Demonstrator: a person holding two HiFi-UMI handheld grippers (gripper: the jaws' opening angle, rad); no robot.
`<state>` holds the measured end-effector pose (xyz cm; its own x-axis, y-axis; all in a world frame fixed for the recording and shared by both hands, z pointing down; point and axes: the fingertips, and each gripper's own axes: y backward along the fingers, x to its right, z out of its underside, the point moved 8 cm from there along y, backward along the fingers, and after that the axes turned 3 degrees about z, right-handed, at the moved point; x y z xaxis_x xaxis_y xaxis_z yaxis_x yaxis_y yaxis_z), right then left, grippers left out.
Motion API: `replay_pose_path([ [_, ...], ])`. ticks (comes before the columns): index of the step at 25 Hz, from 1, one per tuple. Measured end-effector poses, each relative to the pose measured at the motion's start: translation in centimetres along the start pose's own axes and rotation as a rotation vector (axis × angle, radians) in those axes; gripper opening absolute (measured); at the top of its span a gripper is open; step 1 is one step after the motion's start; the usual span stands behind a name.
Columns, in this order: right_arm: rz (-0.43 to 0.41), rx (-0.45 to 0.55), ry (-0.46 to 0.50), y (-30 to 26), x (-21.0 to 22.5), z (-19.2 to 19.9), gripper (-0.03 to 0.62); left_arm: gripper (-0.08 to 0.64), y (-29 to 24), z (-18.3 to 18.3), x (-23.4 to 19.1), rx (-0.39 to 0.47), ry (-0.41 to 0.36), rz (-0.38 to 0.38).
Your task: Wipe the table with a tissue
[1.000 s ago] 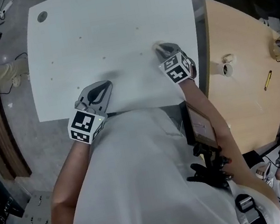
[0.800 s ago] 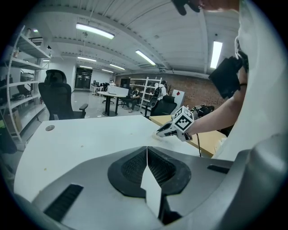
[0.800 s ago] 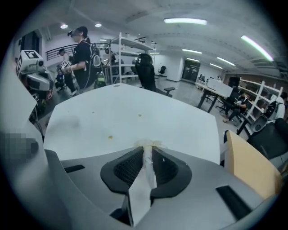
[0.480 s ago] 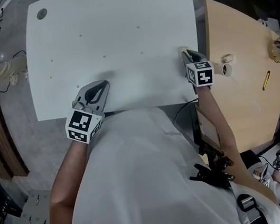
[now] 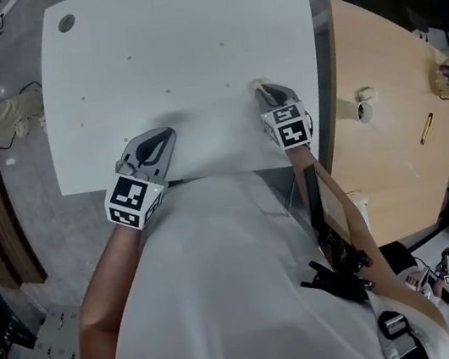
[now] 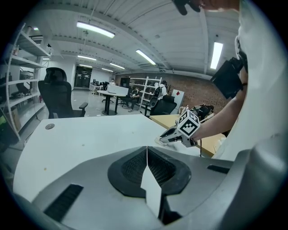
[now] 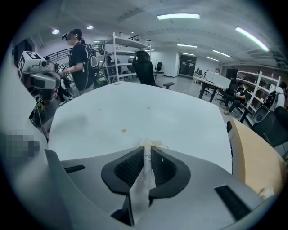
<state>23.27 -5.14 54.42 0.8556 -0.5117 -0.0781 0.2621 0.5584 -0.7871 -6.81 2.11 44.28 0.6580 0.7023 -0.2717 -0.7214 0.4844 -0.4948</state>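
**Task status:** wiping looks under way but not finished.

**Table** (image 5: 182, 36): white.
- Several small dark specks (image 5: 129, 59) are scattered over the middle and far half.
- One yellowish spot (image 7: 123, 130) lies just ahead of the right tool.
- None of these looks reached, so most of the surface seems left to wipe.

**Tissue** (image 7: 147, 162): white and thin, crushed into a narrow strip, with a frayed tuft poking out past the tips.
- It is pinched in the right tool, low over the table toward its near right corner.
- Contact with the surface looks likely but cannot be confirmed.

**Right tool** (image 5: 262, 88): jaws nearly together and just now closing further, clamped on the tissue.

**Left tool** (image 5: 167, 135): jaws together with nothing between them. It sits at the table's near edge, well apart from the tissue.
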Motion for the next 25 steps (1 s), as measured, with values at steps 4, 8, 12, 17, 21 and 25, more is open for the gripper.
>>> replay_pose_path([
  [4, 0.009, 0.015, -0.002, -1.1, -1.3, -1.5, 0.057, 0.011, 0.3, 0.1, -0.1, 0.001, 0.007, -0.008],
  [8, -0.01, 0.032, 0.056, -2.0, -3.1, -2.9, 0.057, 0.011, 0.9, 0.5, -0.3, 0.0, 0.013, -0.018],
  [12, -0.001, 0.032, 0.118, -2.3, -4.3, -3.3, 0.055, 0.011, 1.4, 0.8, -0.5, -0.003, 0.014, -0.023],
  [17, -0.006, 0.052, 0.187, -2.5, -5.9, -3.9, 0.054, 0.011, 1.8, 0.7, -0.9, -0.005, 0.009, -0.018],
  [21, -0.032, 0.062, 0.209, -2.5, -7.4, -4.1, 0.052, 0.011, 2.0, 0.5, -1.1, -0.005, 0.004, -0.002],
  [25, -0.07, 0.077, 0.203, -2.9, -8.4, -4.5, 0.052, 0.011, 2.2, 0.5, -2.0, -0.007, -0.003, 0.004],
])
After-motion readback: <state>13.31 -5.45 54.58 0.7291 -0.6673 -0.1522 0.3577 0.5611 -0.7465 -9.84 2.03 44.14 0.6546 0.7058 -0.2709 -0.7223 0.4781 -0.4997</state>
